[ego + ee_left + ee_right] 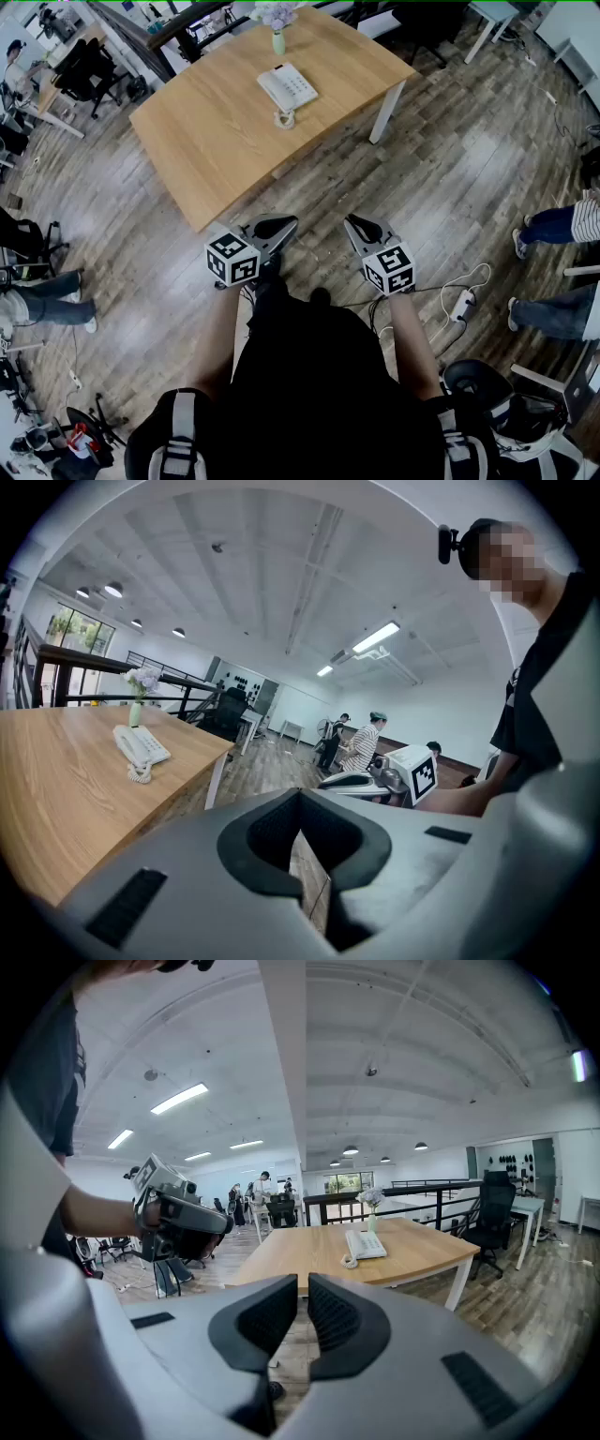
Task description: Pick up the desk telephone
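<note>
A white desk telephone [288, 86] with a coiled cord lies on the wooden table [216, 122], towards its far side; it also shows in the left gripper view as the telephone [141, 749] and in the right gripper view as the telephone [364, 1243]. My left gripper [283, 225] and right gripper [356, 226] are held side by side over the floor, short of the table's near edge. Both are shut with nothing between the jaws. The left gripper [300, 841] and right gripper [302, 1312] point slightly downward.
A small vase of flowers [277, 21] stands behind the telephone. A power strip with a white cable [462, 302] lies on the wood floor at right. Seated people's legs [553, 225] are at the right edge, office chairs [89, 70] at the far left.
</note>
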